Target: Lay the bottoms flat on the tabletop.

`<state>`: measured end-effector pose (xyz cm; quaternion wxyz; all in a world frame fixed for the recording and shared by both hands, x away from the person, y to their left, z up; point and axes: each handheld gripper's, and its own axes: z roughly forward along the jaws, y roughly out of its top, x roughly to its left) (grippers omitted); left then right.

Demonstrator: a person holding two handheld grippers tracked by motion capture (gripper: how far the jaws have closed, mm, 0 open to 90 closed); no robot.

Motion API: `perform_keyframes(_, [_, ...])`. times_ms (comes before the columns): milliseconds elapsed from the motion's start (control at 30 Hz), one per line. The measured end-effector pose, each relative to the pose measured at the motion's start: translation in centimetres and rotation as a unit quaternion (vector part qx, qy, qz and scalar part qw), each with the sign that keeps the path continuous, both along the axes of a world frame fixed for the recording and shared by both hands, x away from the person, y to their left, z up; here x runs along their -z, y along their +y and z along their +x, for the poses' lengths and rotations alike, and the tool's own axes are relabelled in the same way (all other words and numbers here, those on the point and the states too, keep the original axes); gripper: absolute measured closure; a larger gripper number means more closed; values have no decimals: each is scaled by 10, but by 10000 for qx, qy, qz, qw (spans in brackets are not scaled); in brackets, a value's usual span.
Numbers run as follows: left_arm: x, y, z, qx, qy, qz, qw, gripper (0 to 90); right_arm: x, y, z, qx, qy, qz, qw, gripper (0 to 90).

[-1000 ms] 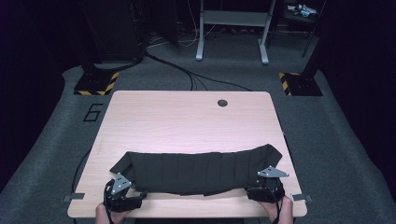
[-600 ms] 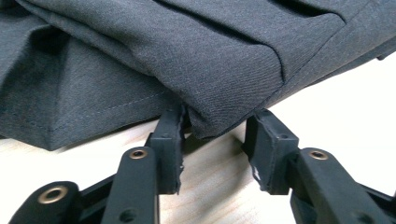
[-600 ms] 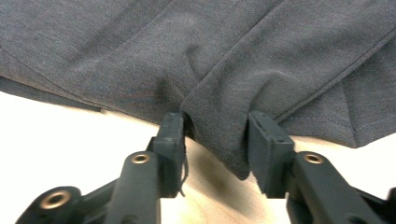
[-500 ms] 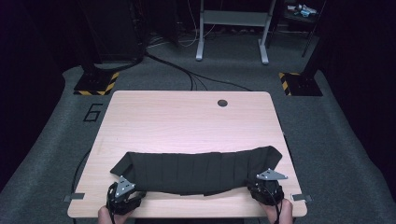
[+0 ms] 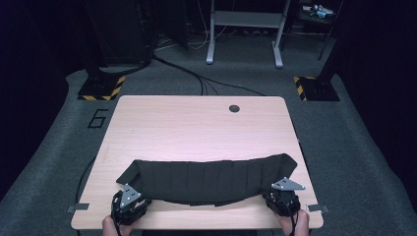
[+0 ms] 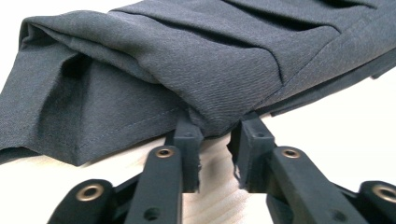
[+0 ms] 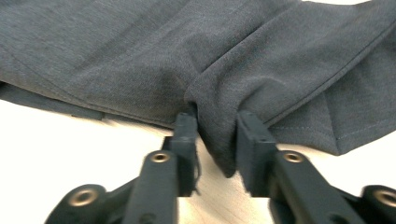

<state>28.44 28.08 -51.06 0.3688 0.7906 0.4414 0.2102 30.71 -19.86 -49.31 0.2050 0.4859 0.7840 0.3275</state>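
A long black pleated cloth [image 5: 211,177] lies across the near part of the wooden table [image 5: 196,128], its ends reaching toward both sides. My left gripper [image 5: 132,195] is at the cloth's near left corner. In the left gripper view the left gripper [image 6: 215,131] has a folded edge of the grey-black cloth [image 6: 187,60] pinched at its jaw tips. My right gripper [image 5: 283,192] is at the near right corner. There the right gripper [image 7: 217,123] has a hanging fold of the cloth [image 7: 140,56] squeezed between its jaws. Hands hold both grippers at the table's front edge.
The table has a round cable hole [image 5: 234,108] near its far edge, and bare wood lies beyond the cloth. On the carpet behind stand yellow-black striped bases [image 5: 101,88], cables [image 5: 196,78] and a metal frame [image 5: 246,34].
Both grippers have shifted only slightly at the near edge. The cloth lies much as before.
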Motion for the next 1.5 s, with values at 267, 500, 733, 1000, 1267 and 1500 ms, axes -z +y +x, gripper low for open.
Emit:
perform_keyframes(267, [-11,0,3,13,-112,-9,9999,776,-9,2,-4,-71,-271,-101,9996,810])
perform_keyframes(500, [-22,0,8,82,-159,-83,9998,793,-30,0,-1,-120,-448,-96,9989,814])
perform_keyframes(733, [-31,0,15,197,-209,-41,9996,810,-39,2,1,-136,-526,-99,9985,815])
perform_keyframes(1000, [-48,1,35,246,-294,-59,9992,816,-64,3,20,-36,-702,-30,9975,821])
perform_keyframes(1267, [-65,2,72,274,-239,-37,9993,816,-92,6,64,-5,-693,-6,9976,825])
perform_keyframes(1500, [-65,2,89,340,208,-3,9992,682,-93,16,94,45,-540,-23,9985,828])
